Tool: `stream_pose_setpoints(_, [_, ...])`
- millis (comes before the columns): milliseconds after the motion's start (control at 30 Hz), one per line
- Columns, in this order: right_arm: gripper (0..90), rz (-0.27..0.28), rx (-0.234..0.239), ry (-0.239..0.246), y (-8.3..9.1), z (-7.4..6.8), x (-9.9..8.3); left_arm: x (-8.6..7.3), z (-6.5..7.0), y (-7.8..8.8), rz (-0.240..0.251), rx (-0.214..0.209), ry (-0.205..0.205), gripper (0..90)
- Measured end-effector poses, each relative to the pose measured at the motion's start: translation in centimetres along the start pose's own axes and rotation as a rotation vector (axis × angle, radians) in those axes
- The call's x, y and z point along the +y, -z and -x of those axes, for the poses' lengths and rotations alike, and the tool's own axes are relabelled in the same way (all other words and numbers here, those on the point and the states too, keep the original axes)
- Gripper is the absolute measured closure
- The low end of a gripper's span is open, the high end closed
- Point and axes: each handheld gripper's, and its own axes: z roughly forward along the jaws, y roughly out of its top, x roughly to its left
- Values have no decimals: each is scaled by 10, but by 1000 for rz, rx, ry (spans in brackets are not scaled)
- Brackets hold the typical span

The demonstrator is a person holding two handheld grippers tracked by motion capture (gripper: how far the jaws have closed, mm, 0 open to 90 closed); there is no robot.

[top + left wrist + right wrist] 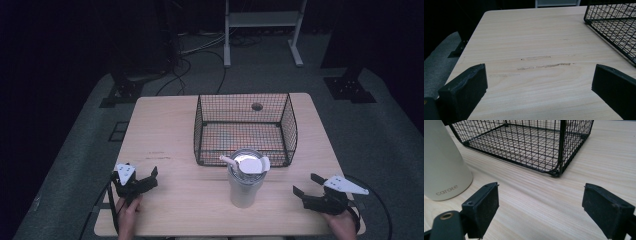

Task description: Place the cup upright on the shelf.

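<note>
- Two grippers rest low on the table (165, 125), both at the person's edge, with the tumbler (245, 187) between them as the landmark.
- Left gripper (141, 176): well to the left of the tumbler, jaws spread wide, nothing between them. Likely parked here as a neutral start pose, since it points at bare wood rather than at any object.
- Scuff marks (541, 62): two pale streaks on the wood ahead of the left gripper, left of the tumbler; the left gripper view makes them plain, while the high view gives only a faint smudge.
- Tumbler: upright, near the front centre, lid (250, 163) and straw (229, 161) on top; it stands just in front of the wire basket (287, 120), apart from both grippers.
- Wire basket: directly behind the tumbler, empty as far as I can tell. Judged the probable destination.
- Right gripper (306, 184): right of the tumbler, jaws apart, holding nothing. It is angled toward the tumbler, so judged the likelier to reach.
- The right gripper view reads "carote" (446, 190) low on the tumbler wall, too small to read from the high view.
</note>
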Motion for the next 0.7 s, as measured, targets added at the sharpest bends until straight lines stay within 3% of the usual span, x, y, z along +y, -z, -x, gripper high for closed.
stream_pose_setpoints(167, [131,4,3,9,0,-2,2,0,0,-1,-3,0,-4,0])
stream_pose_setpoints(700, [126,32,119,121,5,-33,32,0,1,1,-3,-7,-9,0])
